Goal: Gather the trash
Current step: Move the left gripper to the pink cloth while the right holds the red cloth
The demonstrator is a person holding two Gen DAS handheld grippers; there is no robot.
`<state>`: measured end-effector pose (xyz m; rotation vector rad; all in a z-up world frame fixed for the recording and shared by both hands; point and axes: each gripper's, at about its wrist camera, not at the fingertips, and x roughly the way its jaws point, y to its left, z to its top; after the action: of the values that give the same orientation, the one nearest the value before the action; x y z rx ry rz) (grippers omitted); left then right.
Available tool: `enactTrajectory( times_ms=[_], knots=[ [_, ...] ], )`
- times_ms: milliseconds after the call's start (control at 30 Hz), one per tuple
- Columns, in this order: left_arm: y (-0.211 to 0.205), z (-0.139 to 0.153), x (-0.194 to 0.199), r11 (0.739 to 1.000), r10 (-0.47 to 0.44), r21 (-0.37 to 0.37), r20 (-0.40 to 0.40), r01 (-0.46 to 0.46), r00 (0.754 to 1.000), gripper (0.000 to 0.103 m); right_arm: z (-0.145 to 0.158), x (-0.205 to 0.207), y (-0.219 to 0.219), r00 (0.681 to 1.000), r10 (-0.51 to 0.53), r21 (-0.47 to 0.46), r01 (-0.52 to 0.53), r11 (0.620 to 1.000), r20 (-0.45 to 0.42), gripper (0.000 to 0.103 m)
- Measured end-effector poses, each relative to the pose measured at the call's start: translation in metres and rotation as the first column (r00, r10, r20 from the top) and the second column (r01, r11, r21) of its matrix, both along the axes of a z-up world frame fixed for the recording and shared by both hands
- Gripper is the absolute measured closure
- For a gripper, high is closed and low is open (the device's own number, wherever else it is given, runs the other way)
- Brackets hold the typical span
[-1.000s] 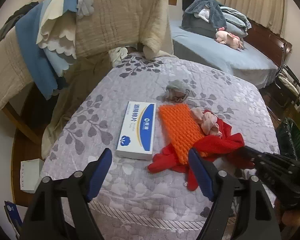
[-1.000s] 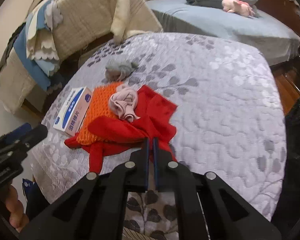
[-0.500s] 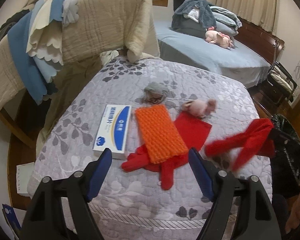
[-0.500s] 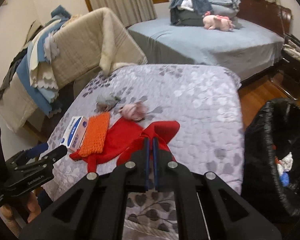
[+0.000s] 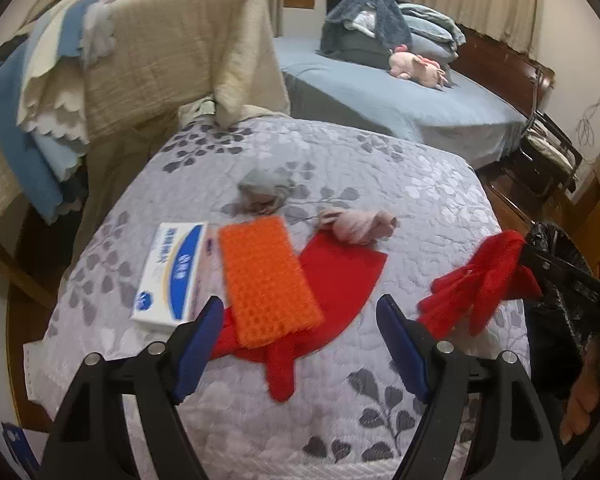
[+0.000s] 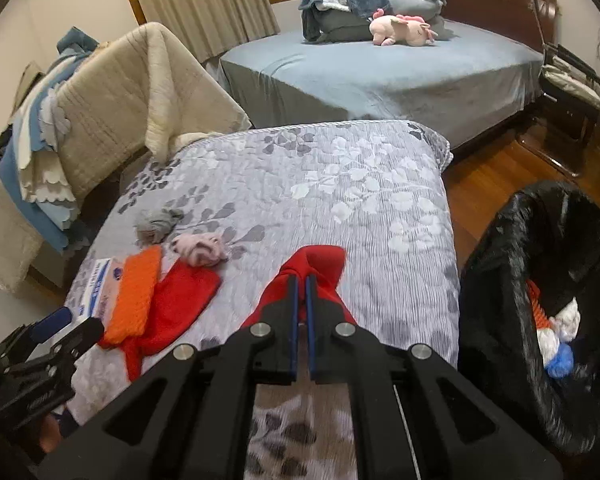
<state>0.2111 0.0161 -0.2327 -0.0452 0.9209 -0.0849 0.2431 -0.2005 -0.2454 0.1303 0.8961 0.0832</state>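
The right hand-held gripper (image 6: 302, 280) was clamped shut on a red cloth (image 6: 314, 268) that hung over the quilted bench (image 6: 340, 184). The black-lined trash bin (image 6: 540, 264) stood just to its right, beside the bench, so that arm was nearer. The left hand-held gripper (image 5: 300, 340) gaped wide, empty, above an orange knit piece (image 5: 266, 280).

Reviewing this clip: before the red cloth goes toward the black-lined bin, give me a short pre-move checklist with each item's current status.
1. Right gripper shut on the red cloth: ok.
2. Cloth lifted off the quilted table: ok; in the left wrist view it hangs free.
3. Bin mouth open, room inside: ok.
4. Cloth over the bin: not ok, it is beside the rim.
5. Left gripper open and empty: ok.
6. Cloth's hanging end free of the other red cloth: ok, apart.
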Motion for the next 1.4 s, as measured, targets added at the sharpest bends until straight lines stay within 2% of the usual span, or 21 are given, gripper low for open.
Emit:
enactTrajectory(
  times_ms=[233, 433, 800, 967, 1100, 1267, 1300, 1367, 1400],
  knots=[
    [-0.021, -0.002, 0.021, 1.000, -0.029, -0.002, 0.010, 0.029, 1.000, 0.026, 0.007, 0.044, -0.001, 1.000, 0.011, -0.018, -0.010, 1.000, 0.025, 0.100],
    [-0.037, -0.007, 0.049, 0.999, -0.047, 0.000, 0.012, 0.047, 0.999, 0.026, -0.014, 0.074, -0.002, 1.000, 0.021, -0.034, -0.021, 0.999, -0.017, 0.100],
    [-0.061, -0.042, 0.103, 0.996, -0.085, 0.028, -0.046, 0.086, 0.995, 0.026, -0.046, 0.084, -0.019, 0.997, -0.022, 0.030, 0.024, 0.999, -0.073, 0.100],
    [-0.061, -0.061, 0.120, 0.996, -0.085, 0.014, -0.094, 0.087, 0.992, 0.027, -0.054, 0.084, -0.017, 0.996, -0.020, 0.039, 0.024, 0.999, -0.084, 0.100],
    [-0.062, -0.069, 0.123, 0.996, -0.091, 0.016, -0.117, 0.093, 0.989, 0.044, -0.056, 0.084, -0.019, 0.996, -0.023, 0.041, 0.027, 0.999, -0.089, 0.100],
    [-0.058, -0.063, 0.120, 0.996, -0.089, 0.010, -0.101, 0.091, 0.991, 0.056, -0.055, 0.082, -0.018, 0.996, -0.023, 0.034, 0.026, 0.999, -0.090, 0.100],
    [-0.058, -0.062, 0.120, 0.996, -0.089, 0.009, -0.100, 0.091, 0.991, 0.063, -0.054, 0.081, -0.018, 0.996, -0.023, 0.034, 0.026, 0.999, -0.088, 0.100],
    [-0.057, -0.058, 0.121, 0.995, -0.104, -0.011, -0.106, 0.104, 0.989, 0.101, -0.051, 0.079, -0.018, 0.996, -0.021, 0.035, 0.024, 0.999, -0.082, 0.100],
    [-0.057, -0.055, 0.121, 0.994, -0.109, -0.020, -0.107, 0.107, 0.988, 0.103, -0.049, 0.078, -0.018, 0.997, -0.021, 0.033, 0.023, 0.999, -0.078, 0.100]
  ],
)
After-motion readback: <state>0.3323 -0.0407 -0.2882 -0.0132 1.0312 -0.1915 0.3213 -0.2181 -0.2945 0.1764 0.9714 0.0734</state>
